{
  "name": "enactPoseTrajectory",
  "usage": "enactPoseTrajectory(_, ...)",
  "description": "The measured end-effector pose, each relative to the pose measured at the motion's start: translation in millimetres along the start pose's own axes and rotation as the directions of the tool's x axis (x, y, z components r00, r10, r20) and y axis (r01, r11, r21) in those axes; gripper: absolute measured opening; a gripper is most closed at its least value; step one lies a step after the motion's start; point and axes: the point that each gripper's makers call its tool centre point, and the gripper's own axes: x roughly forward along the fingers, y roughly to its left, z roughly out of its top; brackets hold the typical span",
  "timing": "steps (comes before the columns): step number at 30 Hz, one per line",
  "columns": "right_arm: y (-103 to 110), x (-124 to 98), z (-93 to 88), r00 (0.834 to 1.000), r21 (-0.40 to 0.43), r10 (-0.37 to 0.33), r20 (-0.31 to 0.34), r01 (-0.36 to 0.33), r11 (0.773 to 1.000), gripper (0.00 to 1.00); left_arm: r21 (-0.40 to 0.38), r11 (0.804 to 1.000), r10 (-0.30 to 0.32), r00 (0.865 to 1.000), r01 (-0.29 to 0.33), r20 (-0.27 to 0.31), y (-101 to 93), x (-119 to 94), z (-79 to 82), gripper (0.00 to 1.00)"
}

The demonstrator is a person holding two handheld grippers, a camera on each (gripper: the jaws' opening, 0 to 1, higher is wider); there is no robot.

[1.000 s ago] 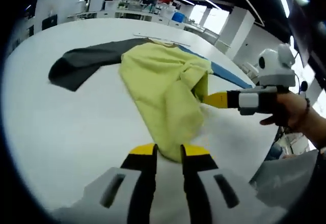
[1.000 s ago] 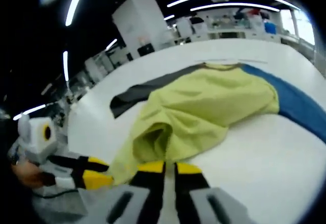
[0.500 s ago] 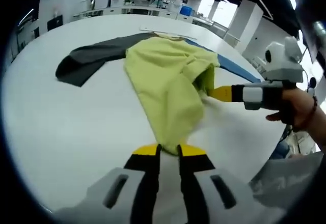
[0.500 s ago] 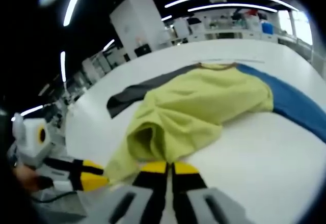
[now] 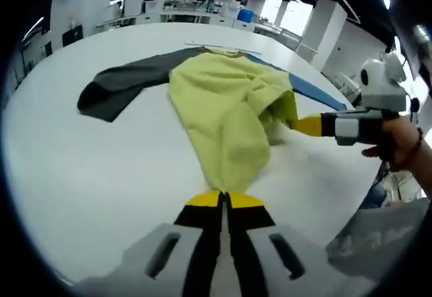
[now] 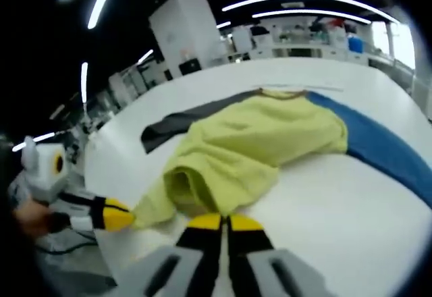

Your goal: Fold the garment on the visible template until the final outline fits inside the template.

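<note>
Left gripper view: the left gripper (image 5: 223, 199) has its jaws pressed together on the near hem of the yellow-green garment (image 5: 226, 111), which lies on the white table (image 5: 101, 169). The right gripper (image 5: 304, 124), held level in a hand (image 5: 398, 142), grips the garment's side edge.

Right gripper view: the right gripper (image 6: 221, 221) is clamped on the garment (image 6: 250, 148); the left gripper (image 6: 125, 217) pinches its corner.

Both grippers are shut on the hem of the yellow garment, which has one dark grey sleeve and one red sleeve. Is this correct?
Not entirely: the second sleeve is blue, as the right gripper view shows. The rest holds: both the left gripper and the right gripper are shut on the yellow garment, beside its dark grey sleeve.
</note>
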Motion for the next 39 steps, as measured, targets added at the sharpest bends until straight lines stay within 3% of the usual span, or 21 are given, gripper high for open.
enactPoseTrajectory(10,-13.0,-28.0,-2.8,1.0,-0.062,-0.013,-0.004,0.012,0.998,0.0,0.019,0.999,-0.033,0.999,0.033,0.02,14.9,-14.2,15.8,0.0)
enactPoseTrajectory(14,-18.5,-38.7,-2.4,1.0,-0.058,-0.014,0.001,0.014,0.998,0.0,0.027,0.998,-0.056,0.997,0.055,0.047,18.3,-21.4,24.3,0.0)
enactPoseTrajectory(23,-27.7,-67.2,-10.0,0.999,-0.068,-0.04,-0.002,0.039,0.997,0.0,0.019,0.998,-0.067,0.997,0.066,0.05,34.7,-33.6,30.7,0.0)
enactPoseTrajectory(32,-47.7,-87.5,-13.2,0.997,-0.046,-0.082,-0.001,0.082,0.996,0.0,0.057,0.995,-0.082,0.996,0.08,0.035,44.4,-43.8,34.6,0.0)
enactPoseTrajectory(39,-57.6,-105.6,-15.6,0.995,-0.062,-0.103,-0.017,0.102,0.993,0.0,0.031,0.996,-0.079,0.997,0.079,-0.002,53.1,-50.9,36.0,0.0)
